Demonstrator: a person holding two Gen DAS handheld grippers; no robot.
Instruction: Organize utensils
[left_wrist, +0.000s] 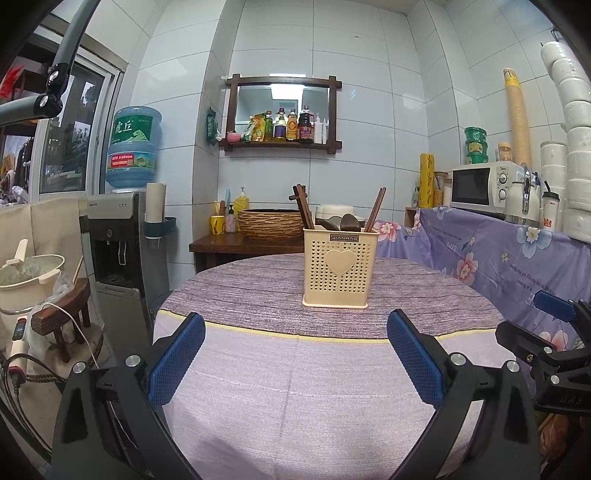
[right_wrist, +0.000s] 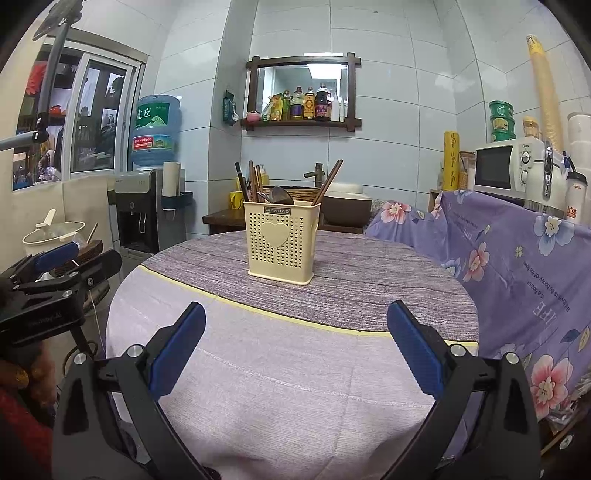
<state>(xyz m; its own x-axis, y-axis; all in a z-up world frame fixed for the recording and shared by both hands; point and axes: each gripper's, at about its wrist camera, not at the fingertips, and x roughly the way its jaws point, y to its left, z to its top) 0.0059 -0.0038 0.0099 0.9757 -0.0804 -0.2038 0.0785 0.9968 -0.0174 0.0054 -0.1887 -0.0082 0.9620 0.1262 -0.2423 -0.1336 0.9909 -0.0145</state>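
A cream perforated utensil holder (left_wrist: 340, 267) with a heart on its front stands upright on the round table (left_wrist: 295, 387), on the darker far half of the cloth. Brown chopsticks (left_wrist: 304, 208) and dark spoons (left_wrist: 345, 221) stick out of its top. It also shows in the right wrist view (right_wrist: 281, 242), with chopsticks (right_wrist: 328, 182) and spoons (right_wrist: 279, 195) in it. My left gripper (left_wrist: 295, 328) is open and empty, held over the near part of the table. My right gripper (right_wrist: 295, 325) is open and empty, to the right of the left one. Both are well short of the holder.
A water dispenser (left_wrist: 118, 236) stands at the left. A wooden side table with a woven basket (left_wrist: 271, 221) is behind the round table. A floral purple cloth (left_wrist: 498, 266) covers a counter at the right with a microwave (left_wrist: 484, 184). A low stool with a pot (left_wrist: 29, 277) is at far left.
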